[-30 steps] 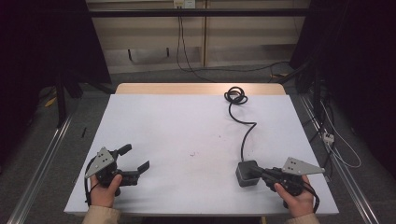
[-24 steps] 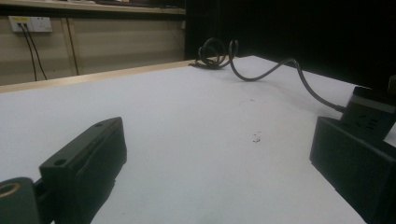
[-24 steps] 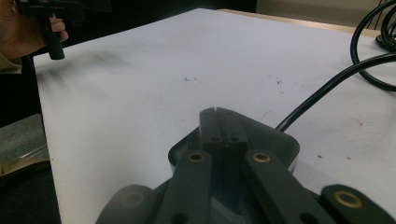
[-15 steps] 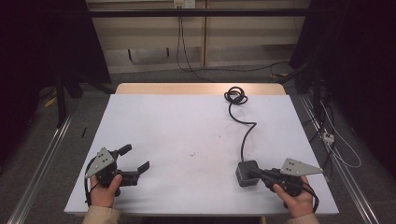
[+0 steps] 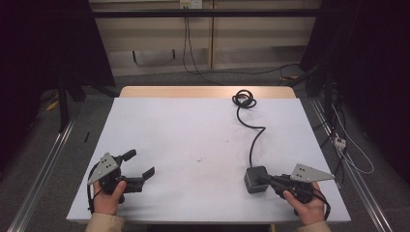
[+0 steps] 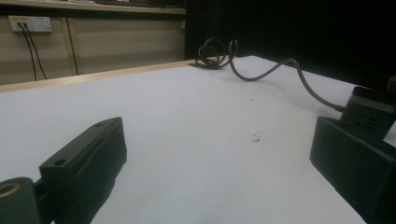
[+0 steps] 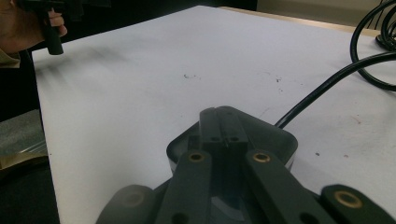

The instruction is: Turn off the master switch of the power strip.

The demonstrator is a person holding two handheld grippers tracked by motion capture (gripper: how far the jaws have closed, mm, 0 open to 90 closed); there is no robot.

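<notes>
A dark grey power box (image 5: 251,182) lies near the table's front right, and its black cable (image 5: 251,140) runs back to a coil (image 5: 244,100) at the far edge. My right gripper (image 5: 266,178) is shut, jaws pressed together with nothing between them. In the right gripper view its tips (image 7: 223,135) rest over the top of the box (image 7: 275,135). My left gripper (image 5: 140,163) sits at the front left, open and empty, well apart from the box. The left gripper view has its jaws (image 6: 219,172) spread wide, with the box (image 6: 371,109) behind the right one.
The white table top (image 5: 193,125) has a wooden strip along its far edge. Loose cables and a plug strip (image 5: 340,141) lie on the floor to the right. Metal rails run along both sides of the table. The other hand (image 7: 25,25) appears far off in the right gripper view.
</notes>
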